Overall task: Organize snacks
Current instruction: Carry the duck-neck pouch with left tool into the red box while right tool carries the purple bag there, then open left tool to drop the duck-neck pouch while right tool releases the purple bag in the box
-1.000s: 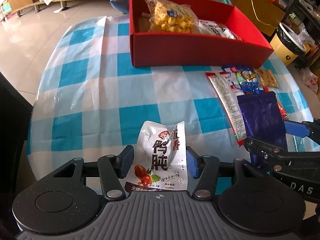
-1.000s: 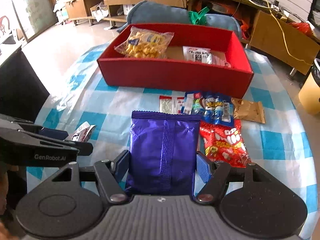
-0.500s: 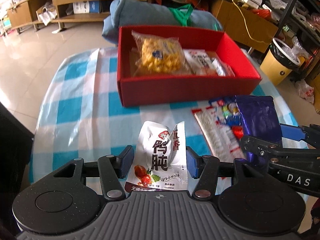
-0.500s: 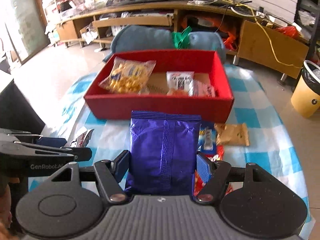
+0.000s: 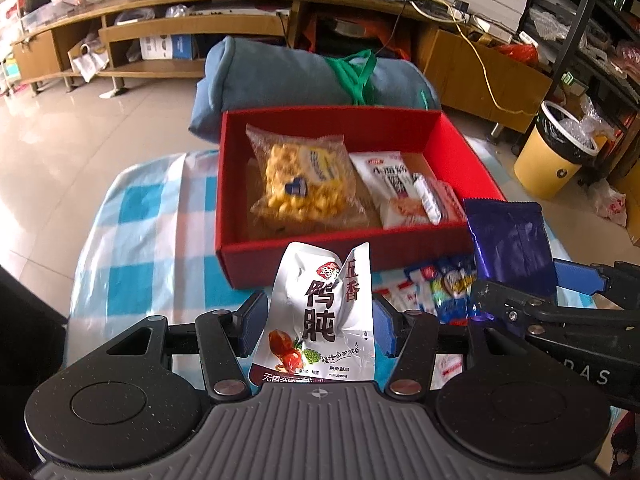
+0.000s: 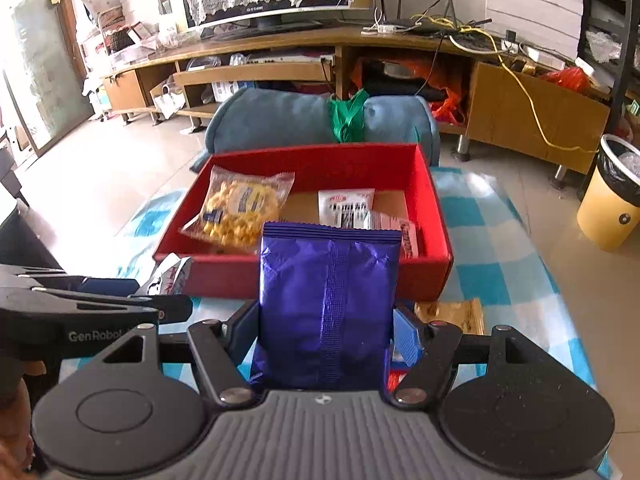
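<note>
My left gripper is shut on a white snack pouch with Chinese print, held just in front of the near wall of the red box. My right gripper is shut on a purple foil bag, also seen in the left wrist view, held before the box's near wall. Inside the box lie a yellow puffed-snack bag and white packets. Loose snacks lie on the blue-checked tablecloth below.
A brown packet lies on the cloth by the box's right corner. A rolled blue blanket lies behind the box. A yellow bin stands on the floor at right. A wooden TV bench runs along the back.
Both grippers have risen and moved forward with their packs toward the red box; the box's inside now shows more from above. Both holds are unchanged.
</note>
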`<state>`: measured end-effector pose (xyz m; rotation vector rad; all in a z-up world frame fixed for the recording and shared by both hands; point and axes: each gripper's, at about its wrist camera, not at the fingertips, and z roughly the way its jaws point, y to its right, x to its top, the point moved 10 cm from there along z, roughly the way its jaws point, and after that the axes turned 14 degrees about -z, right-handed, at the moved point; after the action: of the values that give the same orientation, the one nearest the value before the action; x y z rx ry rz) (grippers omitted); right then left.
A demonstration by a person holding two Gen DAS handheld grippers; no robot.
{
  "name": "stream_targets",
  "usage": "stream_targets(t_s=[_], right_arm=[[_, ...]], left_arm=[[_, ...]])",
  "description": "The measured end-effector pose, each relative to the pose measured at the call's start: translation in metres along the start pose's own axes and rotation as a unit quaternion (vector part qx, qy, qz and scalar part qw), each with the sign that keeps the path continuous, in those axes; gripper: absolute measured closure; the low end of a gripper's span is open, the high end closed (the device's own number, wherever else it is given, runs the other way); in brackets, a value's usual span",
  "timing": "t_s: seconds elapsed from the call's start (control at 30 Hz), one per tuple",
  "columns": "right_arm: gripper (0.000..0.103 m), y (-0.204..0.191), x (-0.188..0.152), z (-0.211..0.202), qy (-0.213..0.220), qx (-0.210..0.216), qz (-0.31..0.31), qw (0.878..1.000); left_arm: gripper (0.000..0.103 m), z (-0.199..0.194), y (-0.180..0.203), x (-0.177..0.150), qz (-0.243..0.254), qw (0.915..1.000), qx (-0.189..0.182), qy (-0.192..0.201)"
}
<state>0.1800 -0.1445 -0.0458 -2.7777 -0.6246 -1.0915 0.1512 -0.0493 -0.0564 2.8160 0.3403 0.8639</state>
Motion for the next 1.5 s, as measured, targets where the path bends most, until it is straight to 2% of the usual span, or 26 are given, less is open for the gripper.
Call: stream_targets(t_s=[0.33,0.83,1.27,1.5], right_arm=[[0.039,0.016,0.033,0.014,0.015,-0.004,0.004,1.000],[0.039,0.045,0.064,0.046,0.018,-0.016,0.018,1.000],[0.039,0.060,0.066,0.094,-0.012,-0.014,0.025,1.000],[0.039,0.064,0.058,0.120,-0.037,-0.017,0.024,0.999]], left_arm=[[0.041,0.012,0.012,0.038,-0.006,0.9998,0.006,0.020],[0.041,0.043,0.032,0.072,-0.004,0.9990,0.028,0.036],[0.041,0.081,0.030,0.082,-0.007,0.9980,0.058,0.025],[0.040,0.091,0.030,0.085,0.006,0.9965,0.074,0.039]])
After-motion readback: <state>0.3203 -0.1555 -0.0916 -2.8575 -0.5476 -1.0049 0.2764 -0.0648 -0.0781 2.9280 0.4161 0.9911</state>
